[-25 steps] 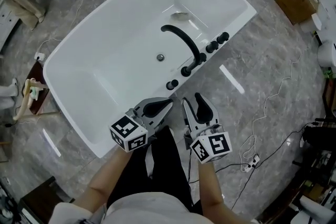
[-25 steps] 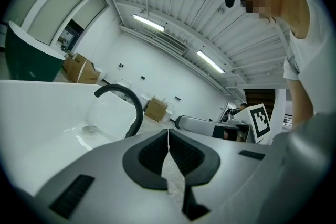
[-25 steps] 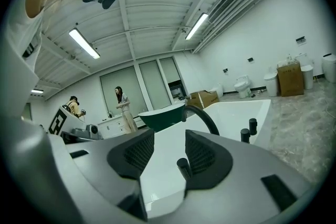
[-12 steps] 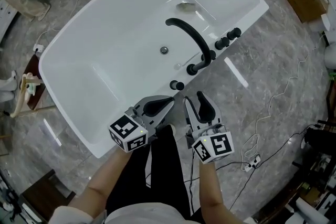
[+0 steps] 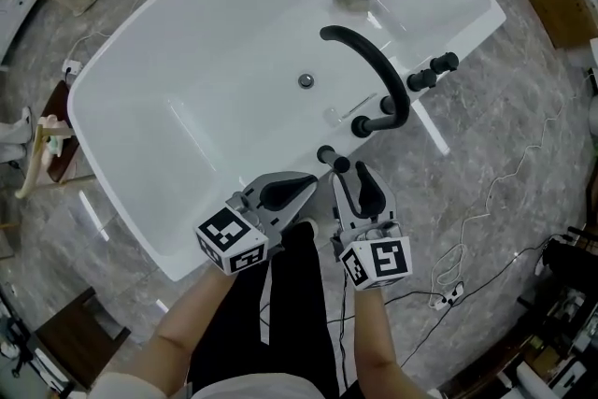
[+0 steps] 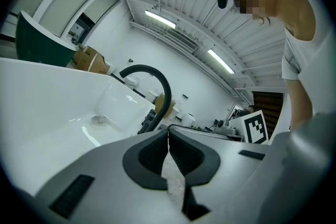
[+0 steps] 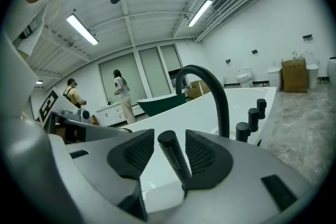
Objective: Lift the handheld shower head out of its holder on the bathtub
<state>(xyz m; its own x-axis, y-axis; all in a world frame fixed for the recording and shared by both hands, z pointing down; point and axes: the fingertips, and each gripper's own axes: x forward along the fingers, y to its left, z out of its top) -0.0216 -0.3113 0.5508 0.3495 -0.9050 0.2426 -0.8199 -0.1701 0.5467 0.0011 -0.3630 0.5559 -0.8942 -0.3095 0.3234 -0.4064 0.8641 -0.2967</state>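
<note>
From the head view, the tub lies slantwise, and on its near long rim stand a black arched spout and a row of black knobs. The shower head shows there only as a small black stub on that rim, toward its left end, right at the tips of the right gripper. The left gripper is held beside it, at the same stretch of rim.

The right gripper view gives what the head view cannot. The shower head is a slim black rod with a flat round top and a finely ribbed face, leaning slightly. It stands between the jaws, which are spread with a gap on either side of it. The same view shows two people standing far off.

The left gripper view shows its jaws meeting at the tips with nothing between them, and the spout behind.
</note>
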